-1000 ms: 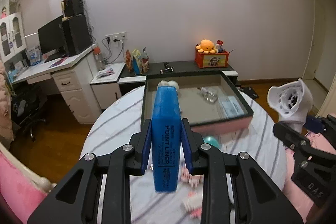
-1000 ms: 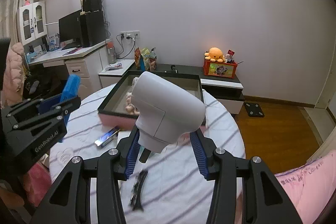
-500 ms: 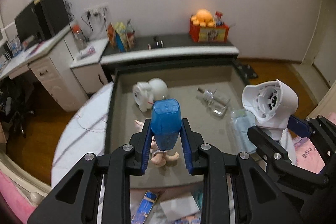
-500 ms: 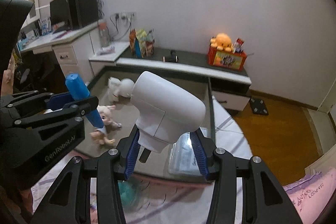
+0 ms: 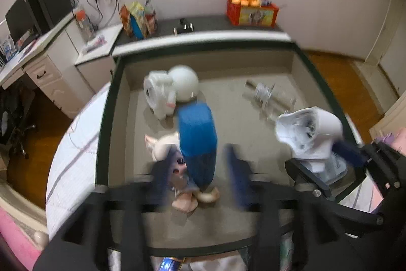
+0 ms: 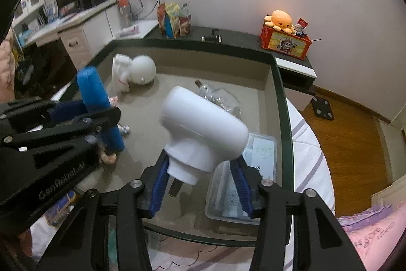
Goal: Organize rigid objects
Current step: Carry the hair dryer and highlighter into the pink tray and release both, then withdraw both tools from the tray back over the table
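Observation:
A blue marker box (image 5: 198,141) stands tilted over the doll (image 5: 177,169) inside the dark-rimmed tray (image 5: 106,118). My left gripper (image 5: 200,174) is open around it, pads blurred and apart from it; it also shows in the right wrist view (image 6: 101,123). My right gripper (image 6: 200,184) has spread jaws; the white hair dryer head (image 6: 203,133) rests between them over the tray's right side, also seen in the left wrist view (image 5: 309,133).
In the tray lie a white round toy (image 5: 172,90), a clear glass bottle (image 5: 269,95) and a clear plastic case (image 6: 241,179). The tray sits on a round table with a striped cloth (image 5: 73,144). A low cabinet (image 6: 291,57) stands behind.
Both grippers moved further over the tray and lower. The left jaws opened and released the blue box. The right jaws widened around the dryer head.

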`<state>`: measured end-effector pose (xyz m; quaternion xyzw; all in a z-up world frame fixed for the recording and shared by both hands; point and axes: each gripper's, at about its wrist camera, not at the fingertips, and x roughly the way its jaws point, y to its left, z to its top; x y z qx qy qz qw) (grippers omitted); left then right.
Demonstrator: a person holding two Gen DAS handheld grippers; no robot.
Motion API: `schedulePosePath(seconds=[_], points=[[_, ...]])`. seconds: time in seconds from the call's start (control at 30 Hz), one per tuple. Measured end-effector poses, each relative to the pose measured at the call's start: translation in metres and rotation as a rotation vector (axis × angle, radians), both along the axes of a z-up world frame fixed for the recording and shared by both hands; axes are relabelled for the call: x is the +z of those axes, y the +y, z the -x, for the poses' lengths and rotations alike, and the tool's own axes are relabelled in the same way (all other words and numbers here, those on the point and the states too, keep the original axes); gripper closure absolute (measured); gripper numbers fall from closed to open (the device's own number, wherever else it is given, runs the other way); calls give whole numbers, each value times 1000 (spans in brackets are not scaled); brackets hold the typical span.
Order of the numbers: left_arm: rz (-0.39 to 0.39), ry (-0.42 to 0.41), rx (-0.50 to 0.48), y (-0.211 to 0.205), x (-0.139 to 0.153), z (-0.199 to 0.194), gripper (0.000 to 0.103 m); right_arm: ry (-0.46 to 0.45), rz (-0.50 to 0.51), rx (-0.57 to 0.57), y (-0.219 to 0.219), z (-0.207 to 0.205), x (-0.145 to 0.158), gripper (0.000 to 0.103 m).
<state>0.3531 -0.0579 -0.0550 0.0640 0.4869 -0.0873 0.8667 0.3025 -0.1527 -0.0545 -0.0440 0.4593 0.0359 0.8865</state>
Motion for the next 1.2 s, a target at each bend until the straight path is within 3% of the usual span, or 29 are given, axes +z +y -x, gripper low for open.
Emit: schedulePosePath(seconds=[0.03, 0.07, 0.27, 0.77, 1.0, 1.2], points=[[20, -1, 22, 4, -1, -2, 7, -2, 24, -12, 1, 0, 0, 28], [42, -15, 32, 8, 0, -1, 5, -15, 45, -22, 1, 1, 1, 21], [30, -29, 54, 15, 0, -2, 5, -53, 23, -7, -2, 4, 10, 20], [13, -33, 53, 14, 6, 4, 5, -51, 42, -25, -4, 6, 11, 20], [12, -105, 54, 16, 35, 31, 5, -97, 46, -44, -5, 28, 33, 20], [17, -190, 59, 24, 73, 78, 5, -176, 54, -51, 0, 70, 68, 20]])
